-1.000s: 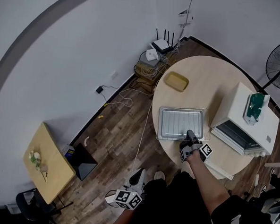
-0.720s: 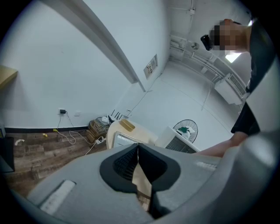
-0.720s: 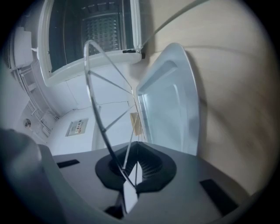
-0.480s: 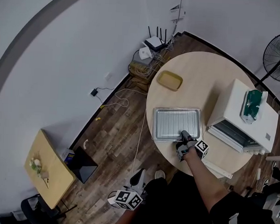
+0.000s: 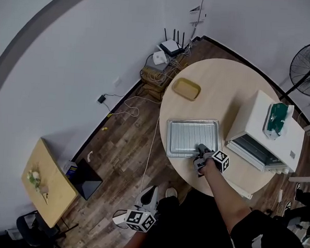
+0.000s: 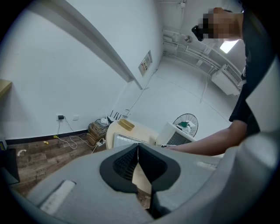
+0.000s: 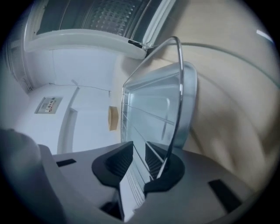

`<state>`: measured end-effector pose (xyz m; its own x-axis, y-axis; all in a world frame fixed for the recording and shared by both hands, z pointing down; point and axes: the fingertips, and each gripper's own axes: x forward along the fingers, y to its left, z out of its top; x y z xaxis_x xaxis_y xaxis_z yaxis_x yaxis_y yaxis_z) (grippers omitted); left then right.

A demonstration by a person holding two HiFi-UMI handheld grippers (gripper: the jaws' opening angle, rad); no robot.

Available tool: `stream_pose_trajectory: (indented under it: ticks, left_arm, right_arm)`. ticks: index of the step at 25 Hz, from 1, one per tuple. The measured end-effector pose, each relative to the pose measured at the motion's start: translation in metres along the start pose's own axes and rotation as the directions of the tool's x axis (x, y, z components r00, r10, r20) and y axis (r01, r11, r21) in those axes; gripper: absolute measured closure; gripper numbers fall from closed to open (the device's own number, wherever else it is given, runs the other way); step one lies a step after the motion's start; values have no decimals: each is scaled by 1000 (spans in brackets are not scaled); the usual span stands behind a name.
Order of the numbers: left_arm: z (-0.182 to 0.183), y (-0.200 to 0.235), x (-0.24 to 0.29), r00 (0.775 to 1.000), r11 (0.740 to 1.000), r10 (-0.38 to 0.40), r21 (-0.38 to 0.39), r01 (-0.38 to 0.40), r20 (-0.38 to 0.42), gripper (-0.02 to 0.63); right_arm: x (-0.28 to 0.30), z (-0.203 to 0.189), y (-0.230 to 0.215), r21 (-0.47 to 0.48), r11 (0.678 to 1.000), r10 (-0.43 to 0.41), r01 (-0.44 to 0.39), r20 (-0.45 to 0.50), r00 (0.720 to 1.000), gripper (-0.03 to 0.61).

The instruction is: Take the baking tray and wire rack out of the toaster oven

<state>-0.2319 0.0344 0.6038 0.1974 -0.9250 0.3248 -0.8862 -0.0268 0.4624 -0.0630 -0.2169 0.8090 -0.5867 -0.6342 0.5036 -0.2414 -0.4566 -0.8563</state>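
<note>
Right gripper [image 5: 200,149] jaws just eased apart, baking tray [image 5: 192,137] rim between them. I see open table [image 5: 225,83] beyond, toaster oven [image 5: 265,127] close right; tray unmoved since earlier.

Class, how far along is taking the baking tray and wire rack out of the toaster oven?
Done: the shiny metal baking tray, with the silver wire rack lying on it, rests on the round beige table outside the white toaster oven. In hand: the right gripper at the tray's near edge; its jaws have just been opening, rack wire between them. Left: probably only withdrawing; possibly shutting the oven's open door.
</note>
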Motion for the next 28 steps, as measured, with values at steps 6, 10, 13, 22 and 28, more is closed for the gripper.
stream_pose_trajectory:
  ticks: [6, 10, 13, 22, 28]
  left_arm:
    - [-7, 2, -5, 1000, 1000, 9, -18, -9, -11, 597]
    - [-10, 1, -11, 1000, 999, 14, -30, -14, 4, 597]
    - [-9, 6, -19, 999, 999, 47, -15, -47, 20, 597]
    - [-27, 10, -32, 1000, 996, 25, -90, -25, 1, 597]
    - [-29, 9, -31, 1000, 990, 8, -143, -7, 8, 597]
  right_arm:
    - [-3, 3, 2, 7, 999, -50, 50, 29, 998, 499]
    - [-10, 8, 0, 47, 991, -131, 128, 72, 989, 464]
    - [-13, 9, -1, 65, 981, -188, 182, 94, 978, 432]
    - [-19, 8, -10, 18, 933, -361, 361, 85, 929, 359]
    - [-27, 5, -15, -33, 868, -489, 495, 116, 865, 301]
